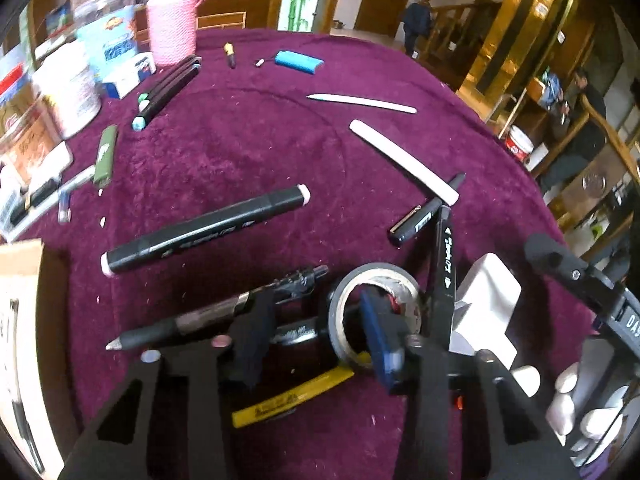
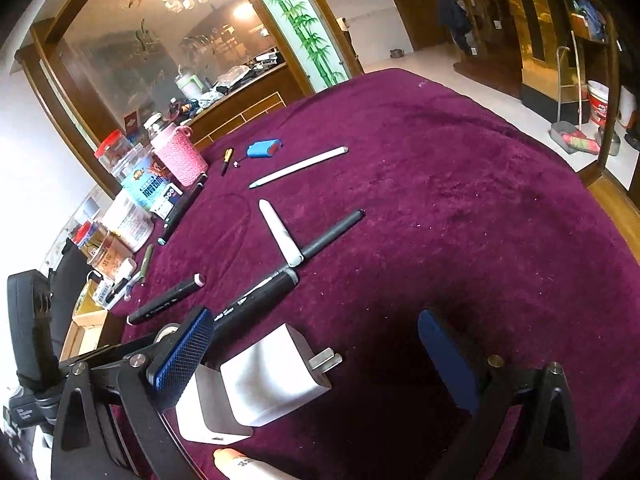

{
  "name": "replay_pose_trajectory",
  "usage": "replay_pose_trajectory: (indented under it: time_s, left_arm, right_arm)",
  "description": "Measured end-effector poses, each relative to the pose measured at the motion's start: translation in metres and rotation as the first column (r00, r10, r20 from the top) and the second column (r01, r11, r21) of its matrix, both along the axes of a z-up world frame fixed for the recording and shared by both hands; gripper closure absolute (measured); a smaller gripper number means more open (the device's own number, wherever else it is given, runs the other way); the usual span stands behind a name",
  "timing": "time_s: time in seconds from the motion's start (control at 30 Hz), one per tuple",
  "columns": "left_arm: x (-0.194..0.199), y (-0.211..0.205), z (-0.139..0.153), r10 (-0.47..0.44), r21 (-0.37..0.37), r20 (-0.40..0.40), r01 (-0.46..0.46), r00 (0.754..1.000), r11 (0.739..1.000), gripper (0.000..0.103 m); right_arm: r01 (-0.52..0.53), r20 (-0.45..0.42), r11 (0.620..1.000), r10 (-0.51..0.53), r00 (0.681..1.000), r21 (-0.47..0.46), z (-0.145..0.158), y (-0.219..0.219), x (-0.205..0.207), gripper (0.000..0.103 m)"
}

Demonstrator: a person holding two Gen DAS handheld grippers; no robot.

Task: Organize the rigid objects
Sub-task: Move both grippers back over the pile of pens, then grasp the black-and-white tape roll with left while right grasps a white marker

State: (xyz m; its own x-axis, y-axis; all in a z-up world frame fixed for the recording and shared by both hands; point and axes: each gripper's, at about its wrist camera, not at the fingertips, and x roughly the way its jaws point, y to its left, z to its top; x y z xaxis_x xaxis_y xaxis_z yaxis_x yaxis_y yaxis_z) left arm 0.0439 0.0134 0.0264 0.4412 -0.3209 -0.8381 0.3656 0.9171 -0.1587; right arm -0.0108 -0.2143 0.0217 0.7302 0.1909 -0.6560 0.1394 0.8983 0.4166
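Observation:
In the left wrist view my left gripper (image 1: 314, 320) stands over a heap of pens. Its blue right pad (image 1: 380, 340) sits inside the ring of a grey tape roll (image 1: 340, 304). Its black left pad (image 1: 256, 336) lies over a black-and-silver pen (image 1: 192, 320), with a gap showing between pad and roll. A yellow marker (image 1: 292, 400) lies underneath. My right gripper (image 2: 314, 320) is wide open around a white charger plug (image 2: 272, 384), which lies by its left pad (image 2: 180, 360). A second white block (image 2: 204, 420) sits below the plug.
On the purple cloth (image 1: 248, 152) lie a pink-capped black marker (image 1: 204, 236), a white cap (image 1: 404, 160), a white stylus (image 1: 360, 102), a blue battery pack (image 1: 298, 62) and a green lighter (image 1: 105, 154). Jars and a pink bottle (image 1: 172, 24) crowd the far left. A cardboard box (image 1: 20, 320) stands left.

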Motion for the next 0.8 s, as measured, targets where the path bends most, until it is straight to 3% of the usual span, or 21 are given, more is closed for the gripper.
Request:
replay_pose_trajectory:
  time_s: [0.07,0.1,0.2,0.37,0.67,0.8]
  left_arm:
    - [-0.001,-0.007,0.0,-0.027,0.007,0.012,0.026,1.0,1.0,0.088]
    - [-0.003,-0.012,0.001,-0.032,0.025,0.025,0.032,0.999,0.999,0.089]
    - [-0.008,-0.019,0.002,-0.049,0.035,0.053,0.047,0.997,0.998,0.09]
    - [-0.017,-0.009,0.013,-0.025,-0.025,0.071,0.026,0.997,0.999,0.09]
    - [-0.068,0.046,0.065,0.05,-0.169,0.161,-0.022,0.986,0.985,0.09]
    - [-0.091,0.086,0.076,0.11,-0.241,0.161,-0.069,0.981,0.968,0.09]
  right_arm:
    - [0.001,-0.014,1.0,-0.001,1.0,-0.001,-0.002,0.0,0.002,0.001]
    - [0.002,-0.02,1.0,-0.002,1.0,-0.003,-0.003,0.0,0.003,0.001]
    - [0.007,-0.027,1.0,-0.007,1.0,-0.013,-0.004,-0.001,0.004,0.001]
    - [0.019,-0.036,1.0,-0.019,0.999,-0.017,-0.006,-0.003,0.005,0.001]
    - [0.031,-0.056,0.999,-0.031,0.998,-0.013,-0.01,-0.006,0.006,0.001]
    - [0.039,-0.064,0.999,-0.039,0.997,-0.014,-0.012,-0.008,0.007,0.001]
